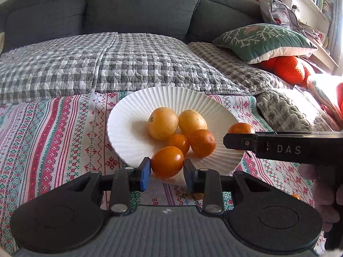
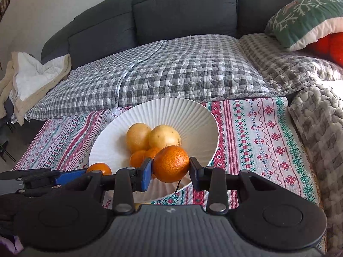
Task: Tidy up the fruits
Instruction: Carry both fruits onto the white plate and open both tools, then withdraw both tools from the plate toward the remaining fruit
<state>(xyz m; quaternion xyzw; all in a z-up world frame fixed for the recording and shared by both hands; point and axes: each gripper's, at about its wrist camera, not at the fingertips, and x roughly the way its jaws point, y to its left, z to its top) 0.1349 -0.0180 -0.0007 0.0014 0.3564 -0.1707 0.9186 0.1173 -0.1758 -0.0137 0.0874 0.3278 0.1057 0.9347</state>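
A white ribbed plate (image 1: pixel 128 115) (image 2: pixel 193 115) sits on the patterned tablecloth. It holds two yellow round fruits (image 1: pixel 163 123) (image 1: pixel 192 122), a small smooth orange fruit (image 1: pixel 179 143) and a mandarin (image 1: pixel 202 142). My left gripper (image 1: pixel 167 168) is shut on a smooth orange fruit (image 1: pixel 167 161) over the plate's near rim. My right gripper (image 2: pixel 170 167) is shut on a dimpled mandarin (image 2: pixel 171 163), also above the near rim. From the right wrist view, the left gripper (image 2: pixel 85 172) with its fruit (image 2: pixel 99 168) shows at the left. The right gripper (image 1: pixel 235 140) enters the left wrist view from the right.
A grey sofa (image 1: pixel 139 6) with a checked quilt (image 1: pixel 107 64) lies behind the table. A green pillow (image 1: pixel 263 40) and red-orange cushions (image 1: pixel 289 68) are at the right. A beige blanket (image 2: pixel 32 77) is at the left. Small orange bits (image 1: pixel 198 196) lie on the cloth.
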